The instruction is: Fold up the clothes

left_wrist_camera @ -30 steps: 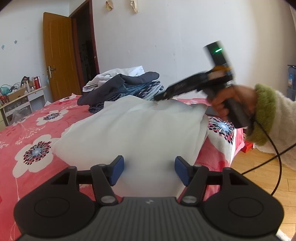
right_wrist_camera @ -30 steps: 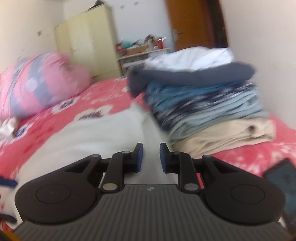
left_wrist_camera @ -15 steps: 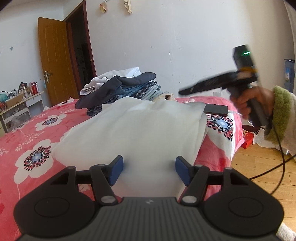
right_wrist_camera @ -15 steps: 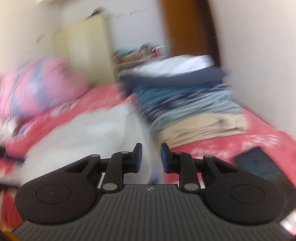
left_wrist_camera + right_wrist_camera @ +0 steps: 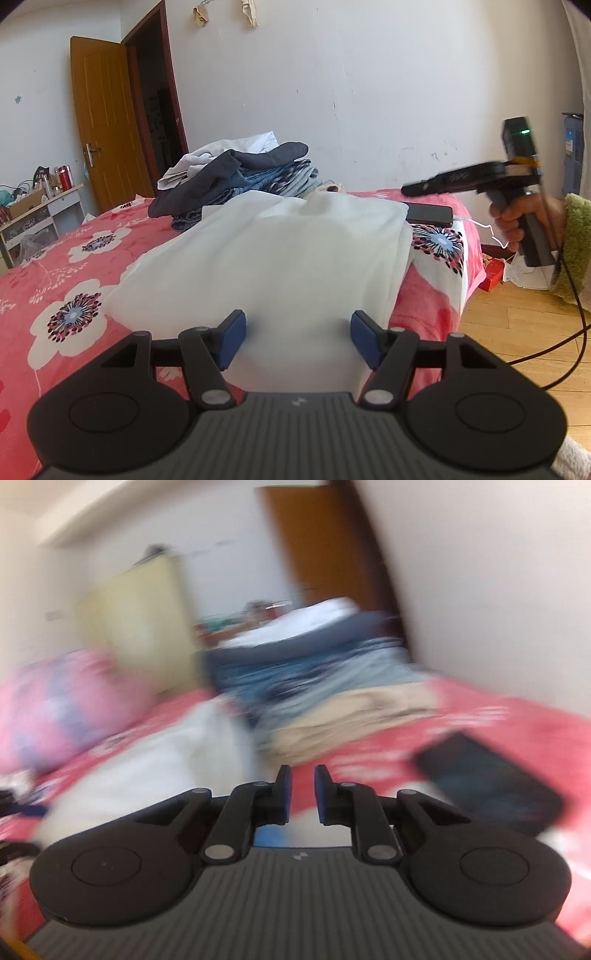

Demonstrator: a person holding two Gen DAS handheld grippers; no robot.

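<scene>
Left wrist view, from left to right: one red bedspread (image 5: 55, 273) printed with white flowers covers the bed, and one white garment (image 5: 273, 258) lies spread flat across it, running from the near edge toward the far wall. Beyond its far end sits one pile of folded clothes (image 5: 243, 177) — white on top, then dark grey, then blue denim. The left gripper (image 5: 297, 338) hovers low over the near hem of the white garment, its two blue pads spread wide with only cloth beneath them and nothing pinched. Just right of the garment's far corner lies one dark phone (image 5: 428, 215) with a white cable trailing from it. Farthest right, one hand (image 5: 524, 218) in a green-cuffed sleeve holds the right gripper (image 5: 408, 191) in the air above the bed's right edge, clear of the cloth.

Right wrist view is heavily blurred. At left a pink pillow (image 5: 62, 709), then the white garment (image 5: 155, 760), then the pile of folded clothes (image 5: 317, 679), and at right the phone (image 5: 487, 779). The right gripper (image 5: 302, 790) has just been closing — its two pads stand nearly pressed together with a narrow gap and nothing between them.
</scene>
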